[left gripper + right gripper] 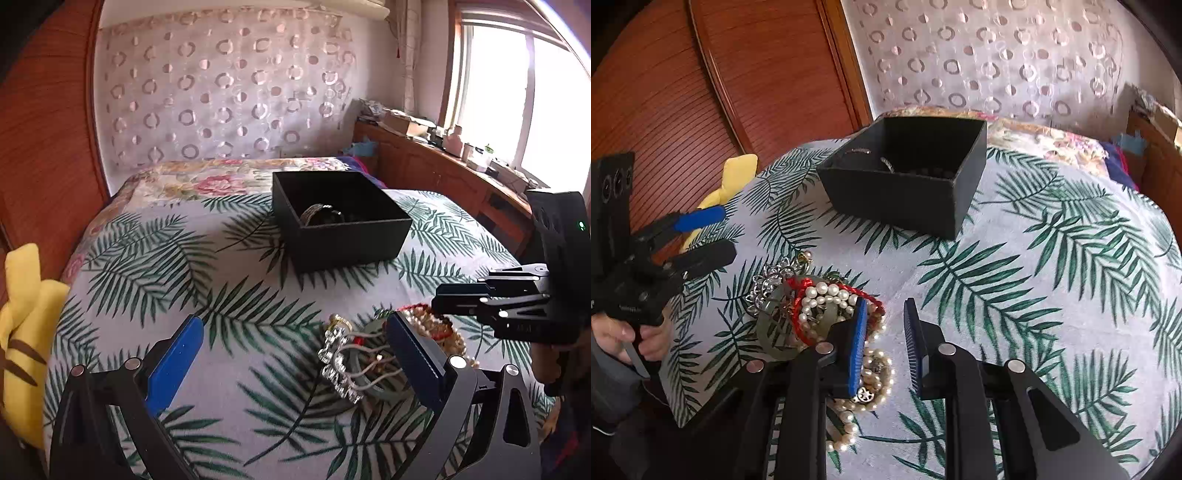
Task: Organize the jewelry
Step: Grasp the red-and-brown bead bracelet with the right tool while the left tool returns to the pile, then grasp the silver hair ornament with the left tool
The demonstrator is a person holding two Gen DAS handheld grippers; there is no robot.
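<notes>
One black box (343, 236), two claws (884, 343)

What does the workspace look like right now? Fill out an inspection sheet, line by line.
Surface: palm-leaf printed bedspread, flat.
Job's things: open black square cardboard box holding a few bracelets; tangled jewelry pile of pearl strands, red cord, green jade bangle and silver chain, beside the box.
Clutter: yellow plush toy at the bed edge.
Grippers: left gripper wide open, empty; right gripper narrowly open, empty, at the pile.
Cables: nothing seen.
Surroundings: wooden wardrobe, patterned curtain, window.
</notes>
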